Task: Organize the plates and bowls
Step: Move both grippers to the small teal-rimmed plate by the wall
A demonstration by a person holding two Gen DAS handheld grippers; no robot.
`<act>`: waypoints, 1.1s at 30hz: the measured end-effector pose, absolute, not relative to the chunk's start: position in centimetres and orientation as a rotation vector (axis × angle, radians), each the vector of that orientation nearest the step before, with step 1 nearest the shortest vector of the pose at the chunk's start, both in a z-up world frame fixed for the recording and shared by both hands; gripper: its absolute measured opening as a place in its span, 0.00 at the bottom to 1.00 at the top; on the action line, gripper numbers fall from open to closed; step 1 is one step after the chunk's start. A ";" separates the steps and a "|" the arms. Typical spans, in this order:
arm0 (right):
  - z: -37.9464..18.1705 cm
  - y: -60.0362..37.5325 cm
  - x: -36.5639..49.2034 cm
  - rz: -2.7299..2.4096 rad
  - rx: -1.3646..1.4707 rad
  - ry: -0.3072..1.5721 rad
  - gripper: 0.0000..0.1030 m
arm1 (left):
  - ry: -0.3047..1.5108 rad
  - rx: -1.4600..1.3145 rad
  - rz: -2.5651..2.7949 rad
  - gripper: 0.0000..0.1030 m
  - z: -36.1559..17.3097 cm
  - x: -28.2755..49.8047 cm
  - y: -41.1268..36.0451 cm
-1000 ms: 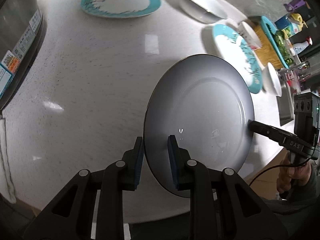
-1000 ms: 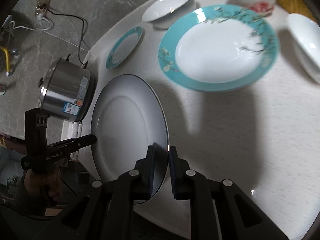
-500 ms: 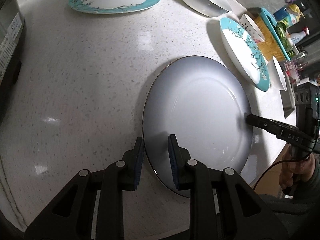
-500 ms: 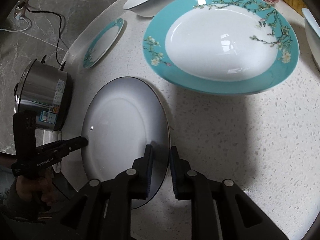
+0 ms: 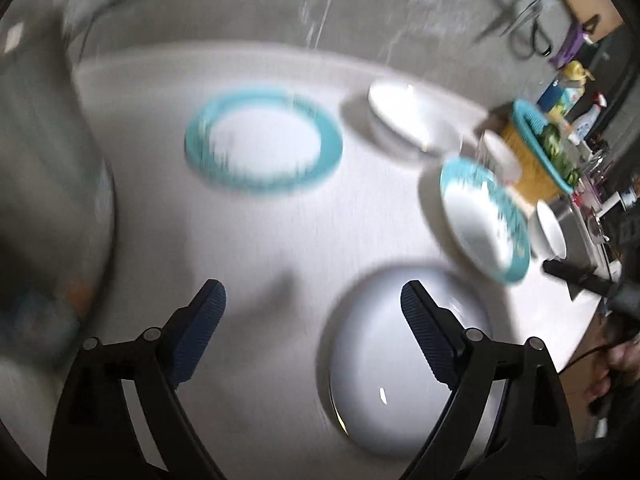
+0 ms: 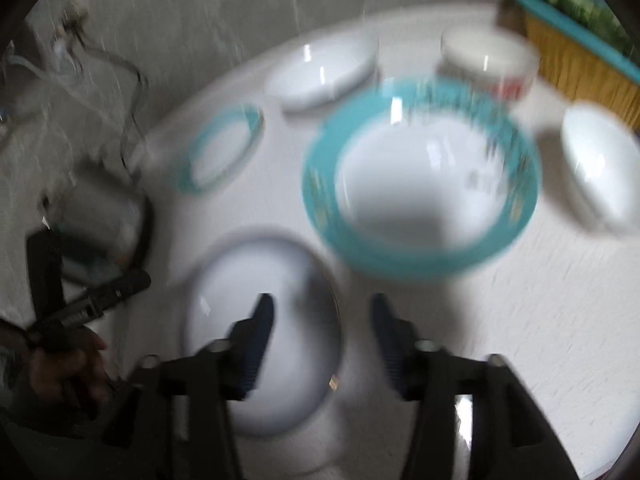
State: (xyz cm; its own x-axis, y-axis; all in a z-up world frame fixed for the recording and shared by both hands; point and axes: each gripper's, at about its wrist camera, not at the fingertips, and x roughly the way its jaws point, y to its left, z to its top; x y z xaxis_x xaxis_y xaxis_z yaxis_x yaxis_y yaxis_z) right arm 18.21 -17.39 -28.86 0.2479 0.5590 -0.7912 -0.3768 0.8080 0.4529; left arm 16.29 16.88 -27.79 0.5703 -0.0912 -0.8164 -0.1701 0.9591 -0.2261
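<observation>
The plain white plate [image 5: 384,364] lies flat on the desk [image 5: 248,240], glossy, thin dark rim. Both claws, left [image 5: 312,332] and right [image 6: 320,344], gape wide, gripping nothing.

left wrist — above white stone counter [image 5: 280,240], facing down-forward | right wrist — likewise, opposite side | shared: plain white round plate [image 5: 400,352] [image 6: 256,344]
</observation>
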 end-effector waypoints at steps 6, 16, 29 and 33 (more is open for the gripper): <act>-24.3 -11.5 22.3 0.761 0.330 1.087 0.87 | 0.949 -0.283 0.130 0.96 -26.8 22.1 19.7; -30.4 -2.0 29.1 0.739 0.402 1.258 0.81 | 1.079 -0.283 0.290 0.95 -26.1 33.6 27.9; -36.7 0.5 33.0 0.667 0.468 1.371 0.81 | 1.298 -0.184 0.305 0.95 -31.8 42.2 30.6; -37.8 0.7 33.3 0.665 0.488 1.396 0.81 | 1.306 -0.208 0.302 0.94 -32.8 42.5 31.3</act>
State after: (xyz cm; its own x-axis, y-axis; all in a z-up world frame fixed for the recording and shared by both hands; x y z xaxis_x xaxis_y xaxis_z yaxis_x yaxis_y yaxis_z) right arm 33.34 0.67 -37.75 0.0448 0.6822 -0.7298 -0.1374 0.7278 0.6719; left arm 42.48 31.28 -32.82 0.2309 0.1013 -0.9677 -0.3334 0.9426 0.0191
